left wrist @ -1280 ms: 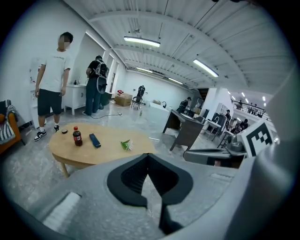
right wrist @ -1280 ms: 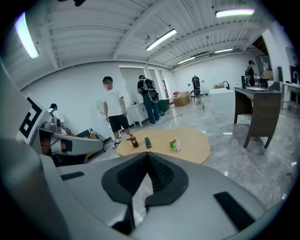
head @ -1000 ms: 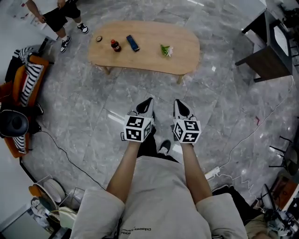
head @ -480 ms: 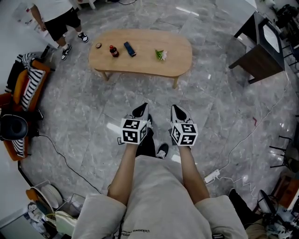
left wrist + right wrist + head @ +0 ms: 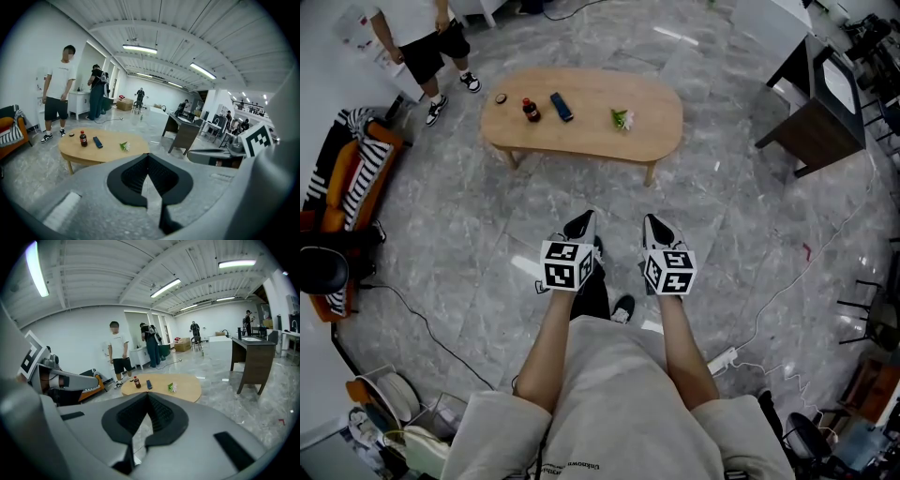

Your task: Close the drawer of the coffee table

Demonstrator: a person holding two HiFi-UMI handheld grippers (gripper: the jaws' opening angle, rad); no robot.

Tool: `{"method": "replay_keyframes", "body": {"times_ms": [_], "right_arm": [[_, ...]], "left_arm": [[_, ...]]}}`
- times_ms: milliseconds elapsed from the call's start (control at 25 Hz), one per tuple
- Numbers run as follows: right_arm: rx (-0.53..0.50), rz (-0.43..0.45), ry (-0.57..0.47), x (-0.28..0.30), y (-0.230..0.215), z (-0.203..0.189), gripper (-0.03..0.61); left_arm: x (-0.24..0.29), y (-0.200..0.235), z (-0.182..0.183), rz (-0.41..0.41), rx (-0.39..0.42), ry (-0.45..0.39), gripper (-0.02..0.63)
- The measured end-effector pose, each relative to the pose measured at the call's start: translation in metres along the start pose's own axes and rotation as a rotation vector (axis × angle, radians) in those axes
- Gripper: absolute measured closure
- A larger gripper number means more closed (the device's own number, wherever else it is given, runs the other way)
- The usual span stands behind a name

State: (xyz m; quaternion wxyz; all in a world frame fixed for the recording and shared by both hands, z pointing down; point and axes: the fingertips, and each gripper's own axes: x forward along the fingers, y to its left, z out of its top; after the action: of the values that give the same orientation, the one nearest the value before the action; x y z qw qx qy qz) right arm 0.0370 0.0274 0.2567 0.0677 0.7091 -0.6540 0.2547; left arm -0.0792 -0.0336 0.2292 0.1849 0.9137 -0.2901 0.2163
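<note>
The oval wooden coffee table [image 5: 581,117] stands on the grey marble floor some way ahead of me; no drawer shows in any view. On it are a dark bottle [image 5: 528,110], a black remote [image 5: 562,106], a small flower sprig [image 5: 622,118] and a little round lid [image 5: 500,97]. My left gripper [image 5: 581,222] and right gripper [image 5: 653,225] hang side by side in mid-air, well short of the table. Both are shut with nothing between their tips. The table [image 5: 101,147] also lies beyond the closed jaws in the left gripper view, and likewise the table [image 5: 164,386] in the right gripper view.
A person [image 5: 417,33] stands at the table's far left end. An orange chair with striped cloth [image 5: 352,159] is at the left and a dark desk [image 5: 816,117] at the right. Cables [image 5: 422,314] and a power strip [image 5: 724,353] lie on the floor near me.
The table looks slightly smaller and farther off than a second ago. Both grippers stayed shut and side by side, shifting a little with me.
</note>
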Motion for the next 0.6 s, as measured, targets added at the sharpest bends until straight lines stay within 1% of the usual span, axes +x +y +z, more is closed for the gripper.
{"method": "replay_keyframes", "body": {"times_ms": [320, 600], "right_arm": [[-0.008, 0.003, -0.009, 0.004, -0.003, 0.008, 0.563], [-0.036, 0.004, -0.016, 0.013, -0.005, 0.024, 0.563]], "left_arm": [[0.005, 0.007, 0.006, 0.0, -0.001, -0.005, 0.607], [0.011, 0.009, 0.012, -0.003, 0.001, -0.003, 0.607]]}}
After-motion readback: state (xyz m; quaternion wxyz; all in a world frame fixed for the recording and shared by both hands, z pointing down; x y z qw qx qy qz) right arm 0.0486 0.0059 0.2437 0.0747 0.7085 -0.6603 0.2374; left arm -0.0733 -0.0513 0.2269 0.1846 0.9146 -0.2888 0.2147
